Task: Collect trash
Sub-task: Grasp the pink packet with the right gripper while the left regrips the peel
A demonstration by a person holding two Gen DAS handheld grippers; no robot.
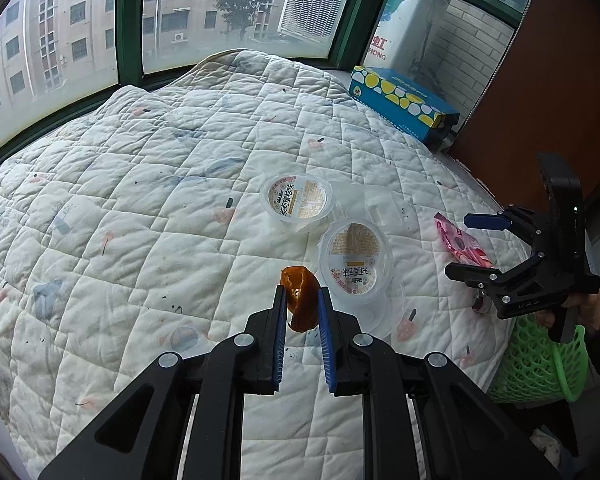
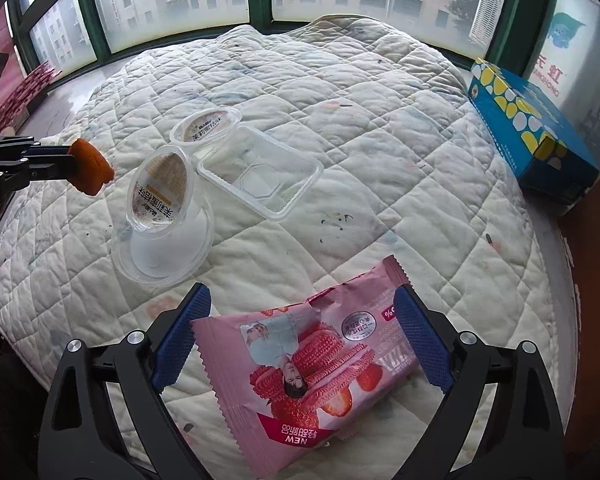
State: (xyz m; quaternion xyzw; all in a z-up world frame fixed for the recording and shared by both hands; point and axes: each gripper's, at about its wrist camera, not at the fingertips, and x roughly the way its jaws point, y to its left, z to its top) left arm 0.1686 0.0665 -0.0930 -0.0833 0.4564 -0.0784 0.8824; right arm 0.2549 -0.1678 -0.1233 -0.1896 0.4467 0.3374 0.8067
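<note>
My left gripper (image 1: 302, 300) is shut on an orange peel (image 1: 300, 300) and holds it above the quilt; the peel also shows in the right wrist view (image 2: 92, 172). My right gripper (image 2: 302, 316) is open, its fingers on either side of a pink snack wrapper (image 2: 312, 364) lying on the quilt. It also shows in the left wrist view (image 1: 466, 246), by the wrapper (image 1: 462, 246). Two clear jelly cups (image 1: 298, 200) (image 1: 356, 260) and a clear plastic tray (image 2: 260, 176) lie in the middle of the quilt.
A white quilted cover (image 1: 140, 184) spreads over the surface below green-framed windows. A blue tissue box (image 1: 404, 100) stands at the far right corner. A green mesh basket (image 1: 536, 360) sits off the right edge, by a brown wall.
</note>
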